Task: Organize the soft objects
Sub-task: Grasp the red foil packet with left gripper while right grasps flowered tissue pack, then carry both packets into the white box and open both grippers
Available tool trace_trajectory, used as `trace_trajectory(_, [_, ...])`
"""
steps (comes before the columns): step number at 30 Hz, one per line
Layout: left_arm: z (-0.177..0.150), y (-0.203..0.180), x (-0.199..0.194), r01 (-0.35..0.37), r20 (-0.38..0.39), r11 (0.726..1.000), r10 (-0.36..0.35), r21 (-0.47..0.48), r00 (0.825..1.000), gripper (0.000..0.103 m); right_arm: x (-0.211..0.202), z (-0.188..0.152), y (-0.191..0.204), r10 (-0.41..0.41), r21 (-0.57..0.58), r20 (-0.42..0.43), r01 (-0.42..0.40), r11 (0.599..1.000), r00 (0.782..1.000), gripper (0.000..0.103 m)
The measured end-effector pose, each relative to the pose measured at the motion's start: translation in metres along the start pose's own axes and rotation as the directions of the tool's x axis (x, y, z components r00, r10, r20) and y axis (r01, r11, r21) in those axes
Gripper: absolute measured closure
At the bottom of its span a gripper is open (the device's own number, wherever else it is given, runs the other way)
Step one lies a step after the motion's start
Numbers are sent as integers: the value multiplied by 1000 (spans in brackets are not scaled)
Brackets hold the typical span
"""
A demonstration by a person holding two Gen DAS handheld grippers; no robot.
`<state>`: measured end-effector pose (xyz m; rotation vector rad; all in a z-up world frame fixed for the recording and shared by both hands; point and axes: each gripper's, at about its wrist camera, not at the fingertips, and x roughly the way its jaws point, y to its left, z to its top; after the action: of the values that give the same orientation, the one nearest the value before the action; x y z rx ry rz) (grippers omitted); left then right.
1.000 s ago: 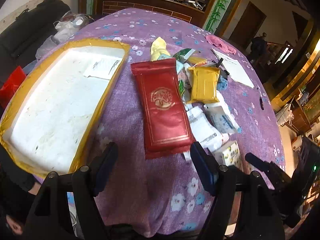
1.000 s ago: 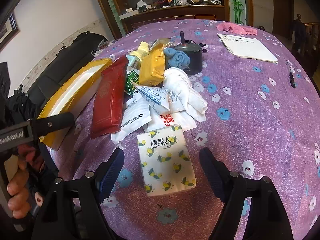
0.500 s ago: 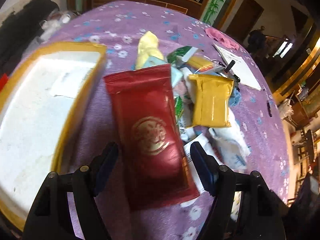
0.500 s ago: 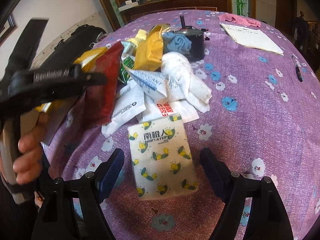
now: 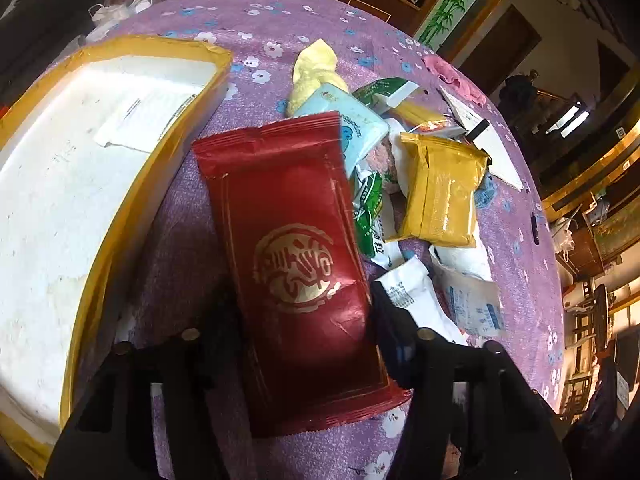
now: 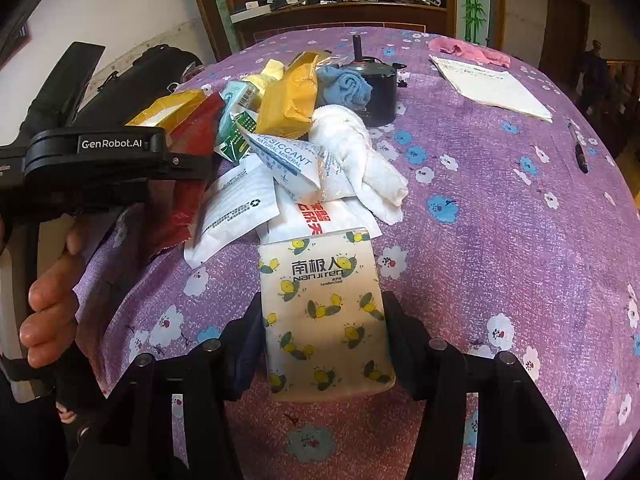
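Both grippers close on packets at the near edge of the purple flowered tablecloth point(image 6: 500, 216).

The left gripper point(image 5: 304, 312) has its fingers pressed against the two long sides of the red foil packet point(image 5: 292, 264), which lies just right of the yellow-rimmed white foam tray point(image 5: 120, 208). The right gripper point(image 6: 322, 332) has narrowed onto the lemon-print tissue pack point(image 6: 324, 312), a finger touching each side; the pack lies flat at the near end of the heap. Behind it lie a desiccant sachet point(image 6: 292, 160), a rolled white towel point(image 6: 360, 156), a yellow packet point(image 6: 290, 100) and a blue cloth point(image 6: 344, 84) leaning on a dark pot point(image 6: 380, 92). Papers point(image 6: 492, 88) lie far right.
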<state>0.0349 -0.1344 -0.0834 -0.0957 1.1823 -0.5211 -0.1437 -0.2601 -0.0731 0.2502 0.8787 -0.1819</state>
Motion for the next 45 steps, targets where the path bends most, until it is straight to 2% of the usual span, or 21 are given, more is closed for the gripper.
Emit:
trace_trajectory(4, [-8,-6,-17,25,33,999,-26,31,999,49,-10,0,3,12,0,26,-12,1000,1000,49])
trace_trajectory(9, [-18,-12,-61,34,58,995,-40,98,998,49,-28,4,11,35,-10,64,-34,999,997,49])
trace_trajectory(11, [-21,-9,-85,36,85,988,-49,147,995,49,-33,10,18,58,-14,73,-57,998,996,49])
trace_trajectory(14, [-18,7,-114,30,135,986,-52,165,989,49,-38,20,36,114,-38,74,-111,993,991,49])
trace_trajectory(17, [-11,38,-135,-13,173,991,-10,130,985,49,-36,35,62,165,-70,75,-160,985,983,49])
trace_trajectory(20, [-2,75,-144,-98,197,992,80,82,977,49,-29,53,97,233,-115,65,-224,968,970,49])
trace_trajectory(22, [5,100,-141,-149,192,988,137,50,972,49,-24,66,123,279,-146,59,-269,952,958,49])
trace_trajectory(26, [15,136,-126,-181,149,983,177,13,973,49,-14,87,167,326,-200,59,-309,930,944,49])
trace_trajectory(30, [15,154,-117,-176,117,984,172,22,978,50,9,95,199,321,-224,24,-308,925,947,49])
trace_trajectory(31, [17,156,-114,-202,114,979,196,39,974,48,15,95,202,312,-230,23,-299,926,950,49])
trace_trajectory(36, [22,168,-92,-180,40,982,178,59,983,49,40,103,202,268,-219,-1,-262,940,963,49])
trace_trajectory(40, [26,164,-85,-201,33,974,199,104,980,48,54,108,208,247,-239,-34,-248,939,968,49])
trace_trajectory(43, [26,161,-81,-226,27,965,224,134,974,48,73,115,221,202,-286,-80,-217,933,976,45])
trace_trajectory(45, [24,159,-78,-238,17,957,239,162,971,48,75,117,227,142,-334,-43,-148,931,989,44])
